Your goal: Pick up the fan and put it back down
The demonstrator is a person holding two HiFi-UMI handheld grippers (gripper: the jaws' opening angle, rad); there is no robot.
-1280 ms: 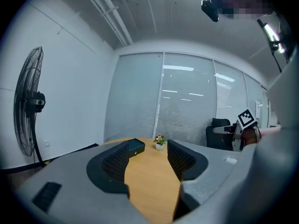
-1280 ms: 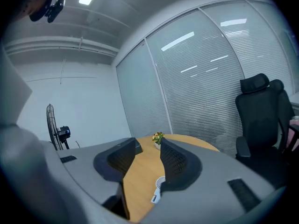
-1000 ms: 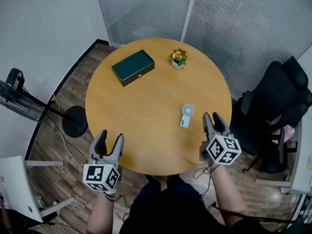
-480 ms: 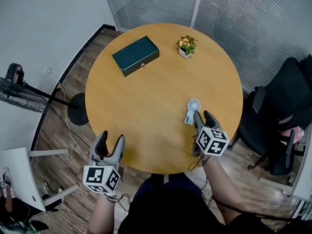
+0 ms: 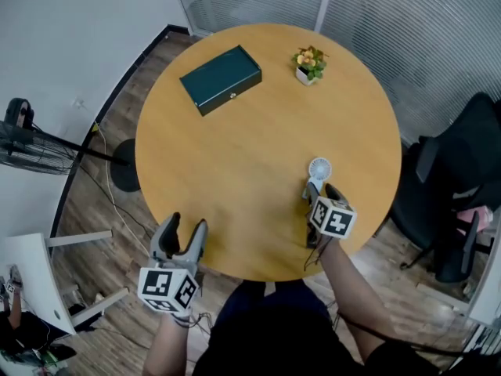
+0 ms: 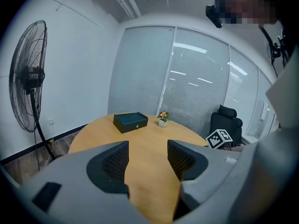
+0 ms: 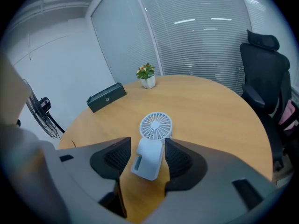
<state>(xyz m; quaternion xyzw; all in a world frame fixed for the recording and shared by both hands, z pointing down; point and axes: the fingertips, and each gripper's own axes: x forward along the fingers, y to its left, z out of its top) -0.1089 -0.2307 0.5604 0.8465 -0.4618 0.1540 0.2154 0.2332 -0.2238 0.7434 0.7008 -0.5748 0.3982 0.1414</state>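
Note:
A small white handheld fan [image 5: 319, 168] lies flat on the round wooden table [image 5: 258, 131], right of centre. My right gripper [image 5: 317, 193] has come down over its near end. In the right gripper view the fan's blocky base [image 7: 149, 160] sits between the two pads while the round grille [image 7: 156, 125] points away. The jaws are opening: there is a gap on the left side, and the right pad lies close beside the base. My left gripper [image 5: 188, 225] hovers open at the table's near left edge, with nothing between its fingers [image 6: 114, 162].
A dark green box [image 5: 221, 79] and a small potted plant [image 5: 310, 63] stand at the table's far side. A black office chair [image 5: 462, 178] is to the right. A standing floor fan [image 5: 31, 143] is to the left, by the wall.
My right gripper has dropped and moved forward until its jaws straddle the fan's base. My left gripper has sunk a little at the table edge.

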